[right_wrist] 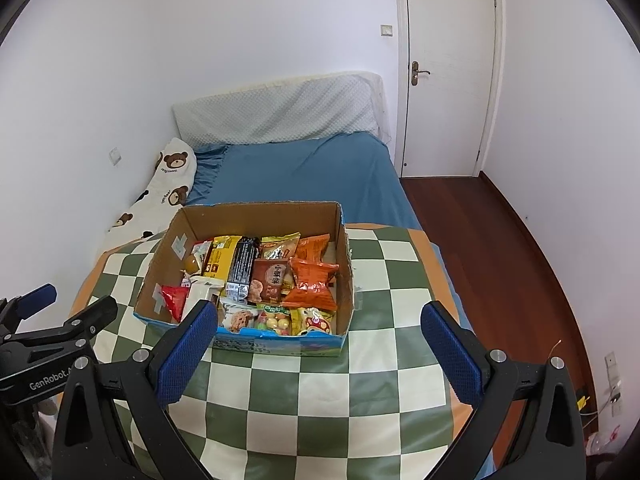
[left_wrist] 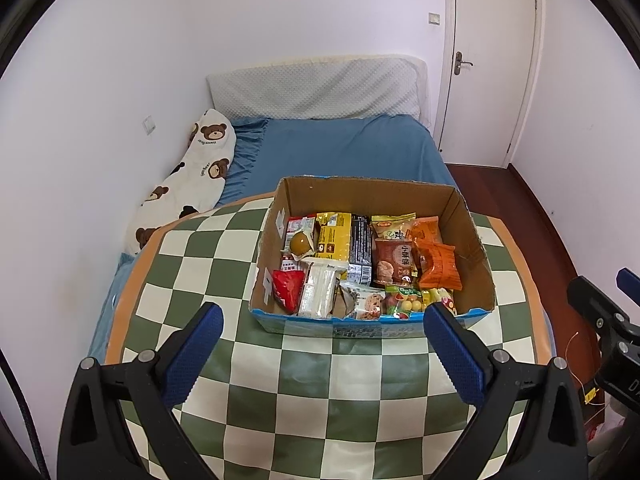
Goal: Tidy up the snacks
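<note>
Spread rubber-padded left gripper (left_wrist: 323,322) before snack-filled cardboard box (left_wrist: 472,236)

Pale walls (left_wrist: 280,8) enclose a blue-sheeted bed (left_wrist: 340,148) with a bear-print pillow (left_wrist: 188,184), a closed white door (right_wrist: 448,68), and what looks like reddish wooden floor (right_wrist: 488,240).

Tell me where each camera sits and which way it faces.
Left wrist: on the left gripper, facing the snack box on the checkered table; own open fingers, right gripper at right edge.
Right wrist: on the right gripper, same direction; left gripper at left edge.
Shared: box, table, bed, door.
</note>
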{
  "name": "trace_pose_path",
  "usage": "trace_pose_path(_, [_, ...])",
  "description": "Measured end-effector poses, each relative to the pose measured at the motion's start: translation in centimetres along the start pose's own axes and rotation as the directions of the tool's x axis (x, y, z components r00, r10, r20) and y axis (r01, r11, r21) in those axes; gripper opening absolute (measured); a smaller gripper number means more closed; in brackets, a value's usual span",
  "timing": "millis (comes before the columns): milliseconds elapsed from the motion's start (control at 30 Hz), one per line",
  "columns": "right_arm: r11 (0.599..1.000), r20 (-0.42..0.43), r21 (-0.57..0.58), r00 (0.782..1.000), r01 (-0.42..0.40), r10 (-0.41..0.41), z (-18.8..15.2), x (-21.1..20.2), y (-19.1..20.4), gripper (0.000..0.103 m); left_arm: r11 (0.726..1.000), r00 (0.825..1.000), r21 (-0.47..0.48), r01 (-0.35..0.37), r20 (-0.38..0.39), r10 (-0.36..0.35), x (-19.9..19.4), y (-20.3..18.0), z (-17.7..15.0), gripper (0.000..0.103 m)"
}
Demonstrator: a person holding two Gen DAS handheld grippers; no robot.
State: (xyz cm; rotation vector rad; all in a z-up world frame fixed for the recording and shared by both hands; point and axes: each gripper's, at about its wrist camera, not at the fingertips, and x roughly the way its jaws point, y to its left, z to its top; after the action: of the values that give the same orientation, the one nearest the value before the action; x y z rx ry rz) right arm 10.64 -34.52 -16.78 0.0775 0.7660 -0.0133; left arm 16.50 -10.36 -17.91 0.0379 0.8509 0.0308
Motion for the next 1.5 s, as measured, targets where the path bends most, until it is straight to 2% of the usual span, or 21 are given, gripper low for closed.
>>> trace_pose_path(833, [1.0,-0.024,-0.006,1.0,0.009,-0.009,-0.73,0.94,0.39,0.103,1.0,1.0,0.028,0.006,0.0,-0.006,0.14,-0.29,-0.33,0.103])
trace_pose_path(1500, [1.0,-0.008,-0.01,1.0,0.027,-0.027,-0.94,0.16,0.32,0.103,0.999,1.0,0.042,0.02,0.004,-0.02,-0.41,-0.79,-0.08,0.103])
